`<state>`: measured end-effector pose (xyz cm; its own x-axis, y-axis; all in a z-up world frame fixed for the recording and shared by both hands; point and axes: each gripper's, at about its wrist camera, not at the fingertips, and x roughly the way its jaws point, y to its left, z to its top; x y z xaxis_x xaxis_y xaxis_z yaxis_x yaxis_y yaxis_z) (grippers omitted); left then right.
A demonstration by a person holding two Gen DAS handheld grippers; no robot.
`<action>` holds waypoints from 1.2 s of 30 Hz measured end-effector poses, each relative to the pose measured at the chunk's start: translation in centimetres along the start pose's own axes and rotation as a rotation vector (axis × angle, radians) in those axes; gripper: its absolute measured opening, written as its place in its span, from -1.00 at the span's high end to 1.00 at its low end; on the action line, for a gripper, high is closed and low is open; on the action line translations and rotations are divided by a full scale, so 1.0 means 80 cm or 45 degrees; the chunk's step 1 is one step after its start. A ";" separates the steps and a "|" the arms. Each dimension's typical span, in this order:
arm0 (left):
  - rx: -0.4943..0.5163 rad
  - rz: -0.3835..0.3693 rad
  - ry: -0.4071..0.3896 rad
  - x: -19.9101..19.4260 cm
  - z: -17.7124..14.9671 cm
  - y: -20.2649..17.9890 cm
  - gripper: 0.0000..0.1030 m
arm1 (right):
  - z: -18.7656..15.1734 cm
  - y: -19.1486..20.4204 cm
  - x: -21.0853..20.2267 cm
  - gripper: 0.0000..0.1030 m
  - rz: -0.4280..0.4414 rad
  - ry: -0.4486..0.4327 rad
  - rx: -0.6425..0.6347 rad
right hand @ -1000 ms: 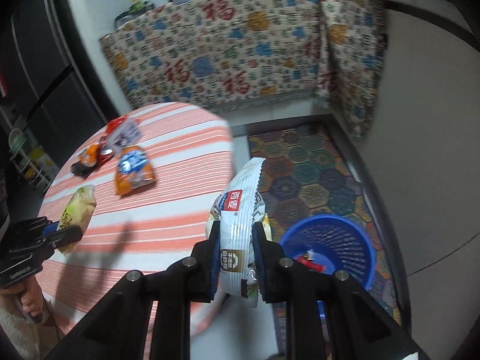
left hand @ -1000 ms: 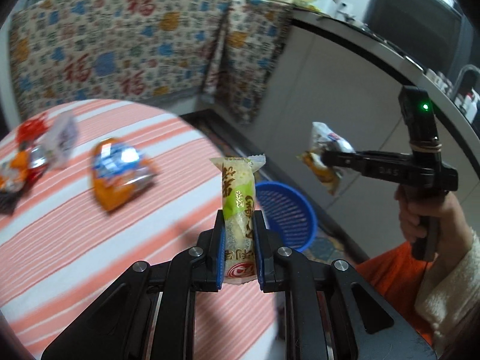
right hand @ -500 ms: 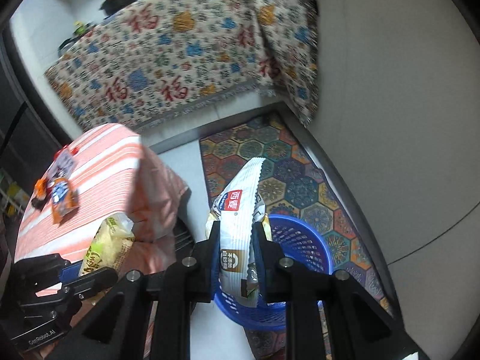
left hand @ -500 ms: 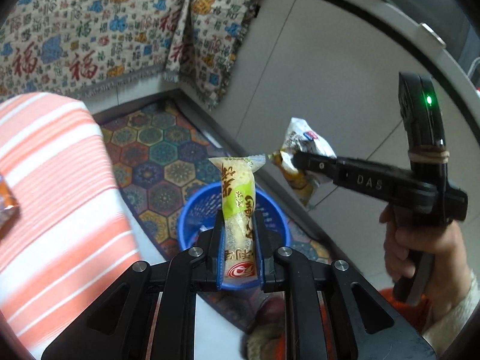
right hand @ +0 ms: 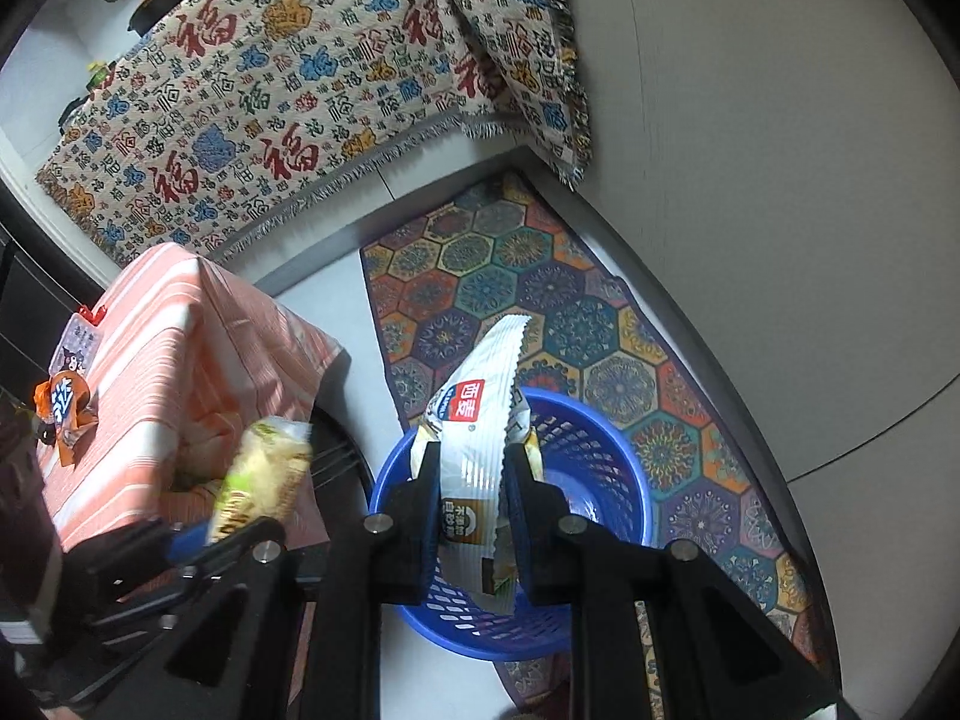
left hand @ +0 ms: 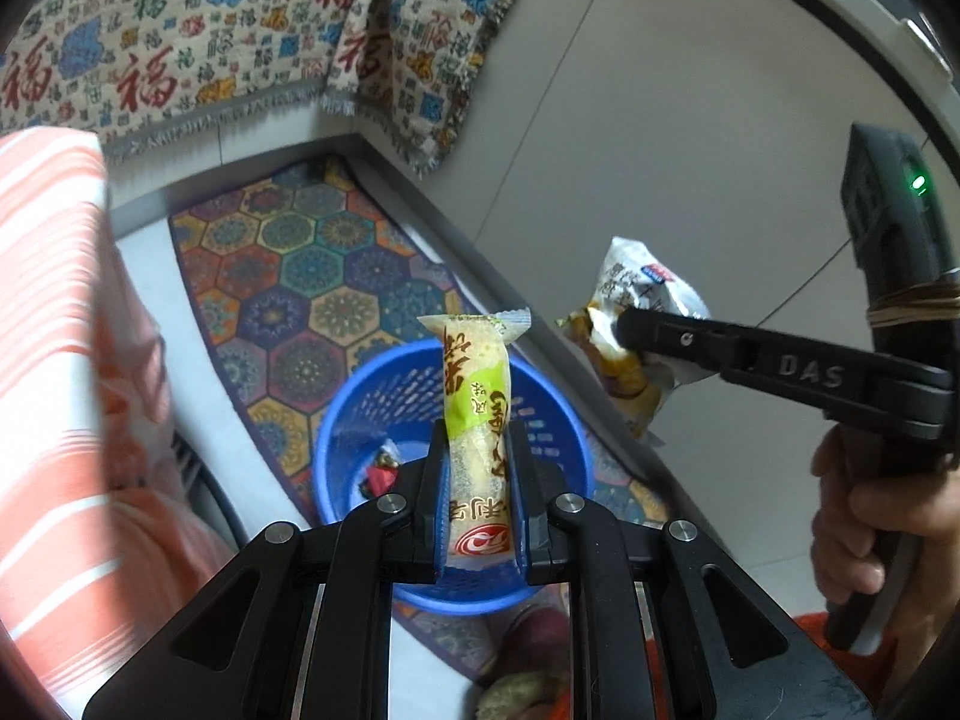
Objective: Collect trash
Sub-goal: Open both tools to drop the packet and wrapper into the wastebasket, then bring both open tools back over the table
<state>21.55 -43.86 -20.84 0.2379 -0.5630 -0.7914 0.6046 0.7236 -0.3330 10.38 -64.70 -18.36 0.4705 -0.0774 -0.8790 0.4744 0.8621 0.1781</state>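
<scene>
Two grippers, left [left hand: 477,483] and right [right hand: 471,489], jaws clamped on wrappers (yellow [left hand: 477,408], white [right hand: 474,438]) above basket [right hand: 606,450].

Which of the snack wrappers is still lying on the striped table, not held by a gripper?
The orange wrapper on the striped table. The yellow-green wrapper and the white wrapper are each clamped over the blue basket.

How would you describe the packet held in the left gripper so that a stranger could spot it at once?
Find the round blue plastic basket on the patterned hexagon rug. Above it, the left gripper clamps a slim yellow-green snack packet standing upright. The white crinkled wrapper in the right gripper beside it is wider and paler.
</scene>
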 end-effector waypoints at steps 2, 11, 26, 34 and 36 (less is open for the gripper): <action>0.009 0.001 0.014 0.010 -0.001 -0.003 0.70 | 0.000 -0.001 0.003 0.61 -0.004 0.006 -0.002; 0.056 0.015 0.072 0.058 -0.004 -0.016 -0.21 | 0.006 -0.012 0.010 0.48 -0.032 0.004 0.026; 0.044 0.115 -0.142 -0.121 -0.017 -0.001 -0.75 | 0.016 0.015 -0.039 -0.01 -0.052 -0.227 -0.042; -0.045 0.397 -0.110 -0.228 -0.102 0.114 -0.77 | -0.024 0.134 -0.061 -0.01 0.005 -0.323 -0.314; -0.107 0.473 -0.101 -0.247 -0.119 0.154 -0.77 | -0.043 0.173 -0.062 -0.01 0.042 -0.314 -0.384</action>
<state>17.08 -20.02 -14.18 0.4890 -0.2828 -0.8252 0.4021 0.9125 -0.0745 12.08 -50.66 -13.00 0.6641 -0.1339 -0.7356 0.2337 0.9717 0.0341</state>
